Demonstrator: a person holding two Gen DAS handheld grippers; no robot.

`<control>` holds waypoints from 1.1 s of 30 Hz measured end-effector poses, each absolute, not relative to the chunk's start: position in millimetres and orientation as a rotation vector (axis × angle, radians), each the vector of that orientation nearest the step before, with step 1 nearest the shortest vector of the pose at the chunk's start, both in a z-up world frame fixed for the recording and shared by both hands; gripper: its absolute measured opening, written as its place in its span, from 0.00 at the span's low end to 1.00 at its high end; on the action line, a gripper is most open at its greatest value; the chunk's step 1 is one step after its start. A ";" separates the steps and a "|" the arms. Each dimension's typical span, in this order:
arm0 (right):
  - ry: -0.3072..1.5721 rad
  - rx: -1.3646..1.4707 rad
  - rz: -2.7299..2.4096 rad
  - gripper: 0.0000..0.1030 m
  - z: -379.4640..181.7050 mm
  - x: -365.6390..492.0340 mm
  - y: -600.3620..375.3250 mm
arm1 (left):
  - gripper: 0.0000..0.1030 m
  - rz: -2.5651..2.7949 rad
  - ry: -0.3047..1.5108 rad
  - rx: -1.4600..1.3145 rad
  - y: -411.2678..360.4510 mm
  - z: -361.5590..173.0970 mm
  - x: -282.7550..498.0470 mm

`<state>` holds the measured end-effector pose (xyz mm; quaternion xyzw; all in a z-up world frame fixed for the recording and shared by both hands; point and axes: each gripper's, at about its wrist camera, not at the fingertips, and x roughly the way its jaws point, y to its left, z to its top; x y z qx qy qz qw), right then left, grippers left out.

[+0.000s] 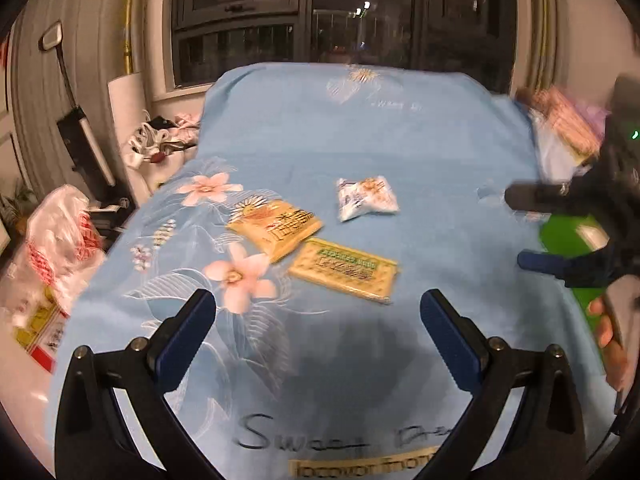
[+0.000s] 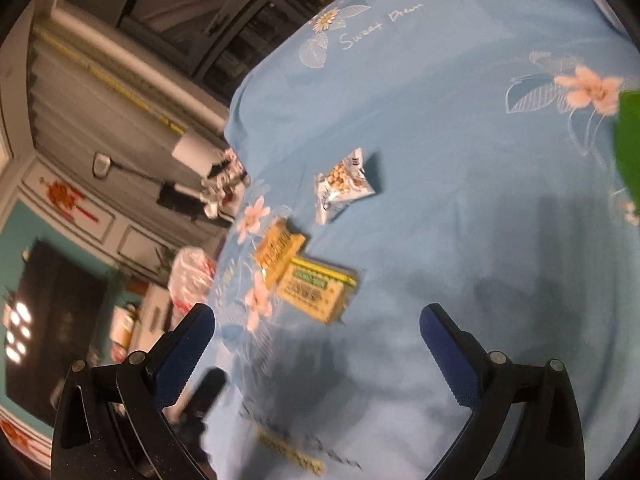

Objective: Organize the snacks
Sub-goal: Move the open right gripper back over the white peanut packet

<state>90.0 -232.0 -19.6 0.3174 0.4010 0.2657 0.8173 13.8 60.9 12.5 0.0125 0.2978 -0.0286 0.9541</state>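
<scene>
Both tongs stand wide apart with nothing between their blue pads. Left tongs (image 1: pixel 318 312) hang over a table draped in a light blue flowered cloth (image 1: pixel 400 140), pointing down along it. Just ahead of their tips, slightly toward the right pad, lies a flat yellow cracker packet with a green label (image 1: pixel 345 271). Touching or nearly touching its far left corner, a second yellow packet (image 1: pixel 276 229) lies tilted, ahead of the left pad. Farther out, apart from both, sits a small white puffed snack bag (image 1: pixel 366 198).

Off to the right of the left tongs, the right tongs (image 1: pixel 524 228) reach in sideways, blurred, jaws spread, above a green thing (image 1: pixel 568 236) at the table's edge; the person's fingers (image 1: pixel 606 330) show below them.

From the right tongs' (image 2: pixel 318 336) own camera, the green-labelled packet (image 2: pixel 316 290) lies just beyond the tips, nearer the left pad, with the other yellow packet (image 2: pixel 278 252) overlapping its far corner and the white bag (image 2: pixel 342 186) farther ahead. None of the snacks is touched by either pair
</scene>
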 end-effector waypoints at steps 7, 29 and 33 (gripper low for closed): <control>0.861 0.713 0.576 0.99 -34.1 110.8 -229.0 | 1.00 -0.146 0.528 0.008 44.0 23.8 15.2; 0.824 0.639 0.566 0.99 -18.5 220.3 -189.3 | 1.00 0.005 0.677 -0.305 93.5 -7.2 89.7; 0.871 0.645 0.551 0.99 -33.9 249.2 -173.8 | 1.00 -0.007 0.649 -0.182 82.3 -2.7 82.3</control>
